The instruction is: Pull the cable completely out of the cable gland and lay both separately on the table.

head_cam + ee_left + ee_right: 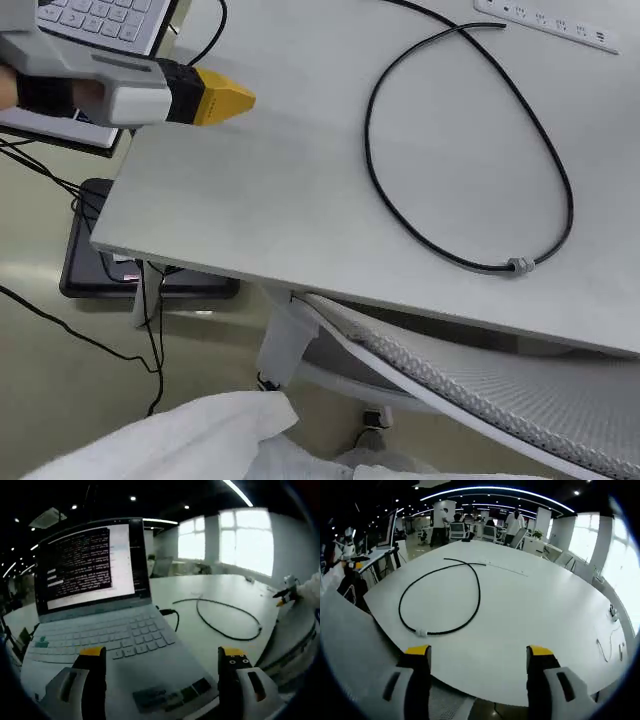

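A black cable (369, 130) lies in a big loop on the white table (260, 190), its ends crossing at the far side. The small grey cable gland (518, 266) sits on the cable at the loop's near right. My left gripper (240, 100), with yellow tips, hovers at the table's left edge beside the laptop, far from the gland. In the left gripper view the left gripper (162, 655) is open over the laptop, with the cable (225, 627) beyond. My right gripper (479, 651) is open and empty at the near table edge, the gland (421, 632) ahead to its left.
An open laptop (100, 630) stands at the table's left end, a black wire plugged into it. A white power strip (550, 22) lies at the far right. A mesh office chair (480, 380) sits under the near edge. Wires and a black box (90, 260) are on the floor.
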Demonstrator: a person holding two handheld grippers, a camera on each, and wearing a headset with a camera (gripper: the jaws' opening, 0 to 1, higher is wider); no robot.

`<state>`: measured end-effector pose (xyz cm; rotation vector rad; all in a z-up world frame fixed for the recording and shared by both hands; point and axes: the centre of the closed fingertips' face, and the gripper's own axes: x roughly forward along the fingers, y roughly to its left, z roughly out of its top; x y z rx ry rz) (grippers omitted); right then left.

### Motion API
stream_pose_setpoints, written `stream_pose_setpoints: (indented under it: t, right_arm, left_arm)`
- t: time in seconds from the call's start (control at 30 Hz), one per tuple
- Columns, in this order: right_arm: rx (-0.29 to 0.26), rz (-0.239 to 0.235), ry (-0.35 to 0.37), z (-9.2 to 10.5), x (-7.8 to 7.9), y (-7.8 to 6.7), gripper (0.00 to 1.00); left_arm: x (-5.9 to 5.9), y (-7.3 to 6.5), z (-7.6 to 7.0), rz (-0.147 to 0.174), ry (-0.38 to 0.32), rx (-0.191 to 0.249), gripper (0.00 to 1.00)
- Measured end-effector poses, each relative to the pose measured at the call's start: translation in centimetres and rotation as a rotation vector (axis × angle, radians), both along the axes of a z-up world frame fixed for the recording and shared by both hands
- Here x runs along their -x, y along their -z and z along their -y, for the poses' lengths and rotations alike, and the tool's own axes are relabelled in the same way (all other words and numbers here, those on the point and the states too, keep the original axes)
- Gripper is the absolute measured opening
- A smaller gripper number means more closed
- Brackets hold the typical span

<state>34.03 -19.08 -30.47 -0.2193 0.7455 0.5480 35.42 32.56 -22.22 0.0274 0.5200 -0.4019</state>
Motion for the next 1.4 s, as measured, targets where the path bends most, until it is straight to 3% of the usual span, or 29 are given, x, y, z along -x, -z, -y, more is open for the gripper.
stream_pose_setpoints:
  t: [0.17, 0.27, 0.33, 0.37, 0.43, 0.47, 0.57, 0.6, 0.67, 0.8, 1.1, 1.23, 1.3, 1.4]
  right_arm:
    - [-0.01, -0.002, 0.002, 0.2, 0.0, 0.0, 0.83]
    - [-0.012, -0.007, 0.001, 0.1, 0.0, 0.1, 0.83]
    - [-0.013, -0.015, -0.003, 0.0, 0.0, 0.2, 0.83]
    - [-0.014, -0.017, -0.004, 0.0, 0.0, 0.2, 0.83]
    - [-0.019, -0.016, -0.013, -0.2, -0.1, 0.1, 0.83]
    - [-0.023, -0.015, -0.015, -0.3, -0.1, 0.0, 0.84]
    - [-0.048, -0.016, -0.015, -0.5, -0.2, -0.2, 0.85]
    - [-0.055, -0.018, -0.018, -0.6, -0.2, -0.2, 0.85]
    - [-0.068, -0.018, -0.028, -0.8, -0.1, -0.3, 0.86]
    - [-0.087, -0.02, -0.047, -1.0, -0.1, -0.5, 0.87]
    - [-0.137, -0.032, -0.112, -1.6, -0.6, 0.2, 0.87]
    - [-0.131, -0.028, -0.201, -2.0, -0.5, 0.8, 0.87]
    - [-0.137, -0.02, -0.233, -2.1, -0.6, 0.9, 0.87]
    - [-0.164, -0.014, -0.269, -1.9, -0.7, 1.1, 0.87]
  left_arm:
    - [0.5, 0.0, -0.7, -0.005, -0.025, 0.006, 0.97]
    - [0.7, -0.1, 0.4, -0.019, 0.006, 0.031, 0.97]
    - [0.7, -0.5, 2.5, -0.029, 0.051, 0.054, 0.98]
    - [0.5, -1.0, 4.5, -0.024, 0.095, 0.076, 0.98]
    - [0.3, -1.4, 6.6, -0.026, 0.135, 0.105, 0.98]
    - [0.0, -1.7, 8.8, -0.028, 0.166, 0.134, 0.98]
    - [-0.4, -1.5, 14.0, -0.053, 0.253, 0.176, 0.99]
    - [-0.4, -1.1, 15.8, -0.082, 0.271, 0.194, 0.99]
    - [-0.3, -0.5, 18.4, -0.112, 0.317, 0.212, 0.99]
    - [-0.2, 0.0, 20.1, -0.131, 0.318, 0.206, 0.98]
    - [0.1, 1.6, 21.2, -0.181, 0.292, 0.147, 0.96]
    - [-0.1, 1.5, 21.3, -0.16, 0.243, 0.143, 0.9]
    - [-0.3, 1.3, 21.3, -0.123, 0.212, 0.132, 0.85]
    - [-0.4, 1.1, 21.6, -0.097, 0.184, 0.144, 0.77]
